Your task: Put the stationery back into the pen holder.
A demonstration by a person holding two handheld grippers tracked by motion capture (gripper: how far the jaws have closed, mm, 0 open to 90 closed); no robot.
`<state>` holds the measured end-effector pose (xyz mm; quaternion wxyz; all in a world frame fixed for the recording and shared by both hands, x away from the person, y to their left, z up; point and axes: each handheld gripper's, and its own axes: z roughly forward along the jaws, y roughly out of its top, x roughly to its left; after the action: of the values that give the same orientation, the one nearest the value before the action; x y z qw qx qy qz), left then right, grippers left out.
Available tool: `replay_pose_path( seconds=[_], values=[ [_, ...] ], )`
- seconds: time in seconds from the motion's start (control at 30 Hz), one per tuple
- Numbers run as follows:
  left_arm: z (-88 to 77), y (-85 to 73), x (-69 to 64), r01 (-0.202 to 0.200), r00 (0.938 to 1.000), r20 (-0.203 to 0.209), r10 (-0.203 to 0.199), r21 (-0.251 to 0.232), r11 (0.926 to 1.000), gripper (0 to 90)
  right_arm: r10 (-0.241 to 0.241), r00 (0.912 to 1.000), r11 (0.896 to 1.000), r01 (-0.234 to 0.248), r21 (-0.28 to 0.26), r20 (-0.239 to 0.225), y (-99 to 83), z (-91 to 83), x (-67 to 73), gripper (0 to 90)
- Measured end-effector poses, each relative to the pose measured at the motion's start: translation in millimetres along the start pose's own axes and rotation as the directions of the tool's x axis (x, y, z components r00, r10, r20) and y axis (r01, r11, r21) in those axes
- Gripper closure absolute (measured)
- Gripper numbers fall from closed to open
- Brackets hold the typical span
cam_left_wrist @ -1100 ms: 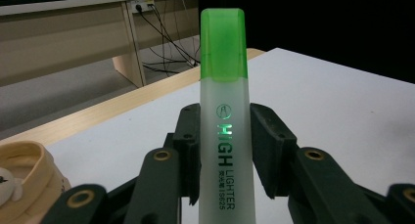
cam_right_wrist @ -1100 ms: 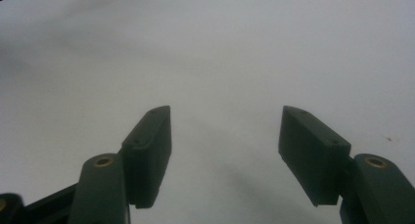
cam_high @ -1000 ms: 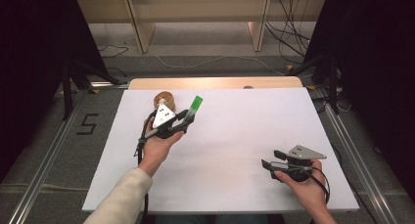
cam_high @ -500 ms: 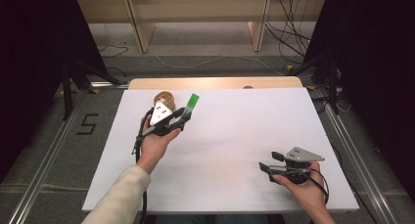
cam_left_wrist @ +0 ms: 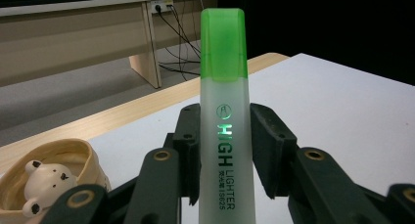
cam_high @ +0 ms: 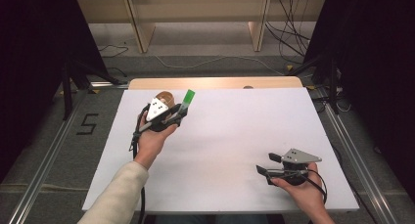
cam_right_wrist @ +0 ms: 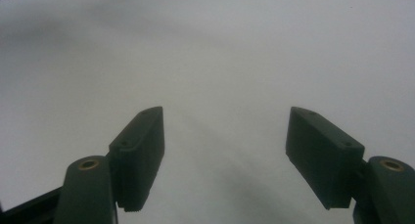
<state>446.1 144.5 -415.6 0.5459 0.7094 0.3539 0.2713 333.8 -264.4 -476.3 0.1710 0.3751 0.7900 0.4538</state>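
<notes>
Left gripper (cam_high: 177,115) pinching green highlighter (cam_left_wrist: 224,111) upright, far left over table (cam_high: 235,136), beside bear cup (cam_left_wrist: 46,182); I keep right gripper (cam_high: 266,164) near right, jaws just been opening, nothing between, ready to assist

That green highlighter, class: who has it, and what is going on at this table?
A person works two grippers over a white table. The left gripper is shut on the green highlighter, cap pointing away, beside a small bear holder. The right gripper, its jaws just opening with nothing between them, sits near the table's front edge.
</notes>
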Motion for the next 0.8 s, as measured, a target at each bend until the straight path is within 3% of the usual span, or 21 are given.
replay_pose_path(
  seconds=[0.37,0.8],
  values=[
    [4.4,4.9,9.2,0.002,0.9999,-0.015,-0.002,-0.006,1.0,66.6,-0.01,0.9999,1.0,0.01,0.012,-0.005,0.1,0.8,2.0,31.0],
    [11.8,13.2,30.9,0.007,0.9986,-0.052,-0.008,-0.023,0.9997,66.6,-0.011,0.9999,1.0,0.011,0.013,-0.004,-0.1,1.3,2.0,31.0]
  ],
)
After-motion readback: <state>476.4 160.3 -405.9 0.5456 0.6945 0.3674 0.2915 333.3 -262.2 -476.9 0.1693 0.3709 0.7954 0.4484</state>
